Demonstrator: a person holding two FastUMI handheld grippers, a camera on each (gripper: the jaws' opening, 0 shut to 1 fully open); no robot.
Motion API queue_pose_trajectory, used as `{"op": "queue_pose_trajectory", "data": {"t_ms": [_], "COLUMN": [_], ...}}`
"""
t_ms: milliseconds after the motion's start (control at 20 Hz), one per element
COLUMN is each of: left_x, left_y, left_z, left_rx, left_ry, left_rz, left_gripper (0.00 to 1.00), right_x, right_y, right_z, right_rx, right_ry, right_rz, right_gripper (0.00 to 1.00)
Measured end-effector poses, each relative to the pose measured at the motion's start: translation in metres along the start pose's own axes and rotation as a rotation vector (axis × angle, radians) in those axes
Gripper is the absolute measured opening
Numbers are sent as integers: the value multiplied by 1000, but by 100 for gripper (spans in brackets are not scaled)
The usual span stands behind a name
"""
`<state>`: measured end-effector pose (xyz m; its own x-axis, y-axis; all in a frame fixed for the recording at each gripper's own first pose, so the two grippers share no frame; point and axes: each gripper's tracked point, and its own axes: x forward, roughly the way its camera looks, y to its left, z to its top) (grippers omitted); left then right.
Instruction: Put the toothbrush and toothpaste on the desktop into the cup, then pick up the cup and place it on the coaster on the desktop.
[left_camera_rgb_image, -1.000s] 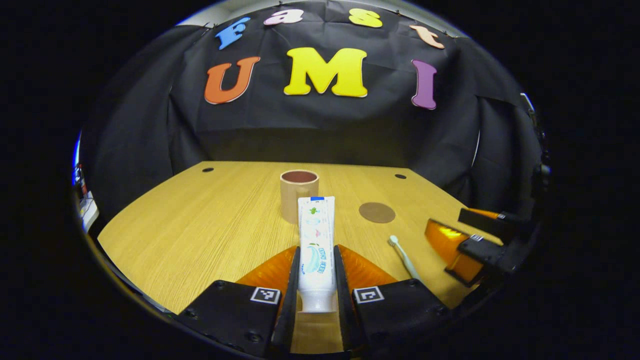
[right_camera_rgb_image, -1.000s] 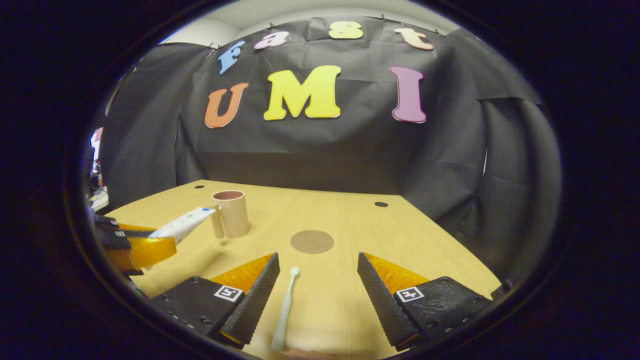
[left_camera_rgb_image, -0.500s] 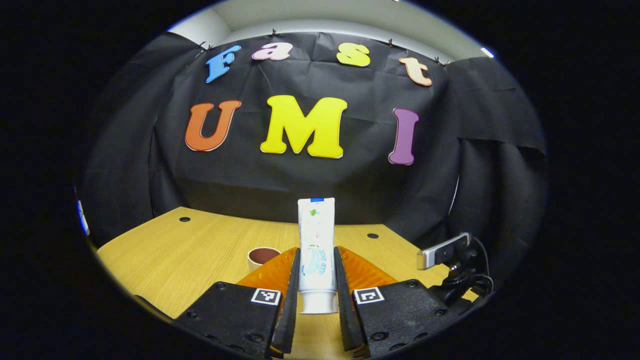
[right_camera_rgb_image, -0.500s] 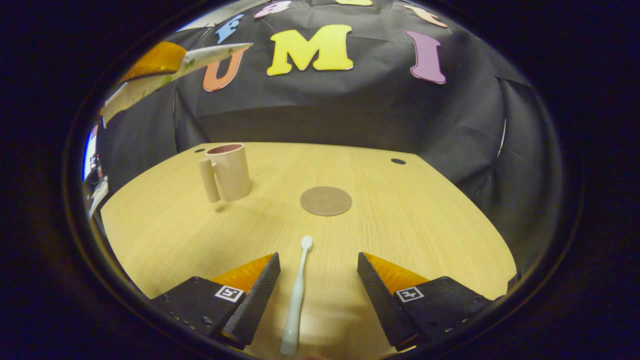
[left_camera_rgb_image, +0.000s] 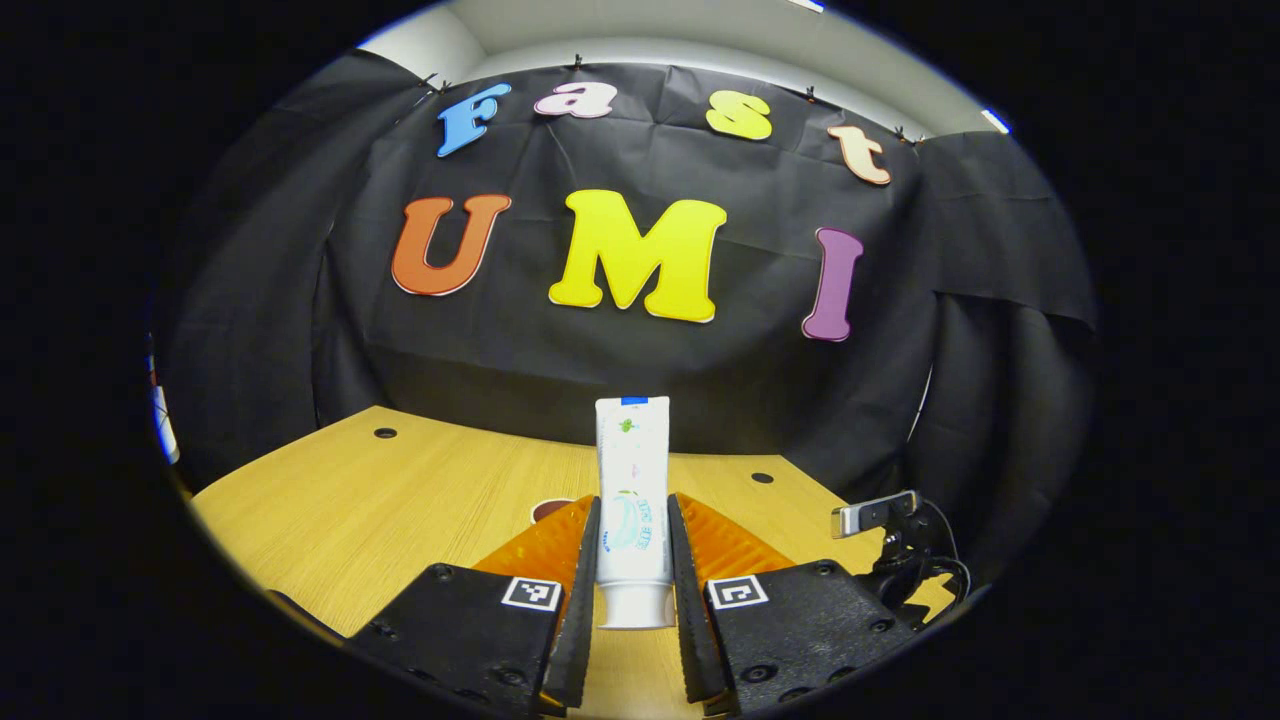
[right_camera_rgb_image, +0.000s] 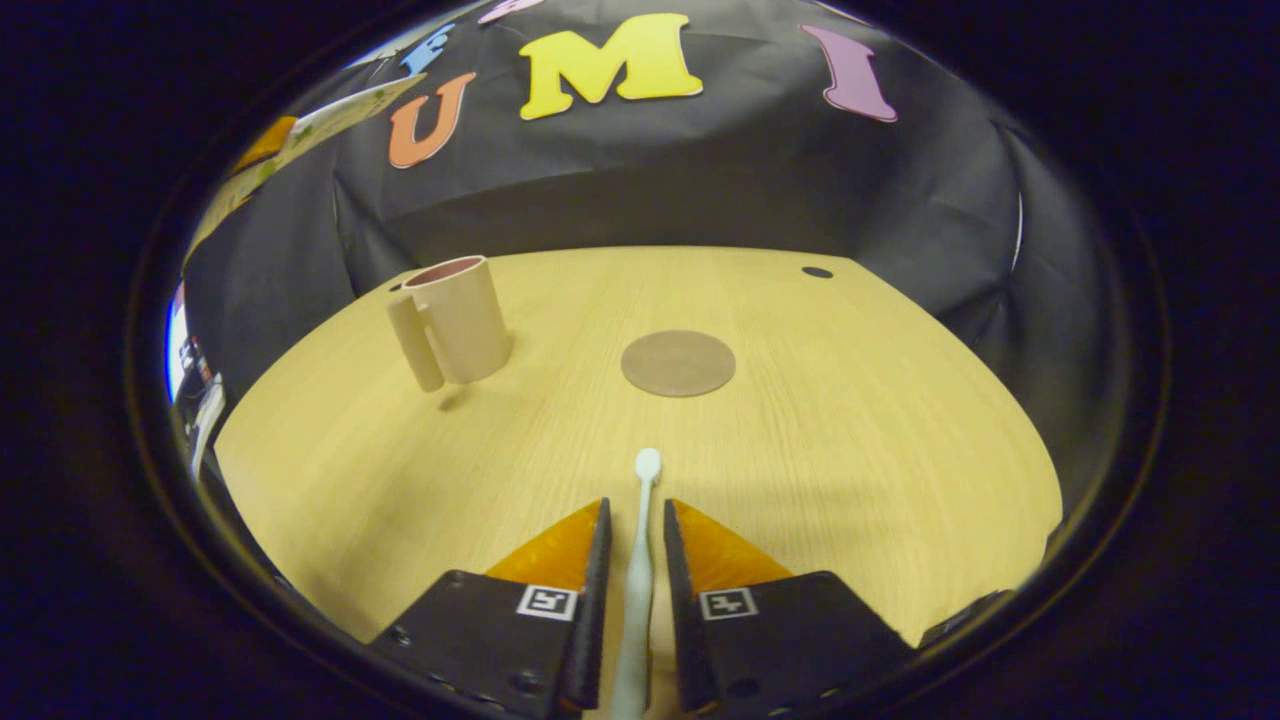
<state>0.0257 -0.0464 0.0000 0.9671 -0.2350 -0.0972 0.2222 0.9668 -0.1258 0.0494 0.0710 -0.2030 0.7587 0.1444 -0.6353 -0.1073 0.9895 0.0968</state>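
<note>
My left gripper (left_camera_rgb_image: 632, 520) is shut on the white toothpaste tube (left_camera_rgb_image: 632, 470) and holds it upright, high over the wooden desktop (left_camera_rgb_image: 420, 490). Just the rim of the beige cup (left_camera_rgb_image: 547, 510) peeks out behind its left finger. In the right gripper view that tube (right_camera_rgb_image: 320, 115) hangs at the upper left, above the handled cup (right_camera_rgb_image: 460, 318). My right gripper (right_camera_rgb_image: 636, 512) sits low on the desktop, its fingers drawn close on either side of the white toothbrush (right_camera_rgb_image: 642, 500). A thin gap shows on each side of the handle. The round brown coaster (right_camera_rgb_image: 678, 362) lies beyond the brush head.
A small webcam (left_camera_rgb_image: 876, 514) with a black cable stands at the desktop's right edge in the left gripper view. Cable holes (right_camera_rgb_image: 817, 272) pierce the far side of the desktop. Black cloth walls close off the back and sides.
My right gripper's fingers have closed in from wide open to a narrow gap around the toothbrush handle. The left gripper has stayed raised with the toothpaste and shifted slightly over the cup.
</note>
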Motion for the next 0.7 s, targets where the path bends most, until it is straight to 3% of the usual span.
{"op": "queue_pose_trajectory", "data": {"t_ms": [50,100,400,550,700], "left_x": [-3,-3,3,4,8], "left_y": [-1,-1,-2,10,12], "left_z": [1,2,-14,-11,-9], "left_rx": [4,6,-25,-24,-13], "left_ry": [-6,-9,51,49,29], "left_rz": [-2,-5,-27,15,22], "left_gripper": [39,39,40,40,40], "right_x": [0,1,-10,-36,-63], "right_y": [-1,0,-3,-9,-8], "right_z": [-2,-2,11,33,48], "right_rx": [8,-6,19,71,44], "right_ry": [6,4,-14,-129,-253], "right_rz": [3,3,33,65,84], "right_gripper": [9,2,0,0,0]}}
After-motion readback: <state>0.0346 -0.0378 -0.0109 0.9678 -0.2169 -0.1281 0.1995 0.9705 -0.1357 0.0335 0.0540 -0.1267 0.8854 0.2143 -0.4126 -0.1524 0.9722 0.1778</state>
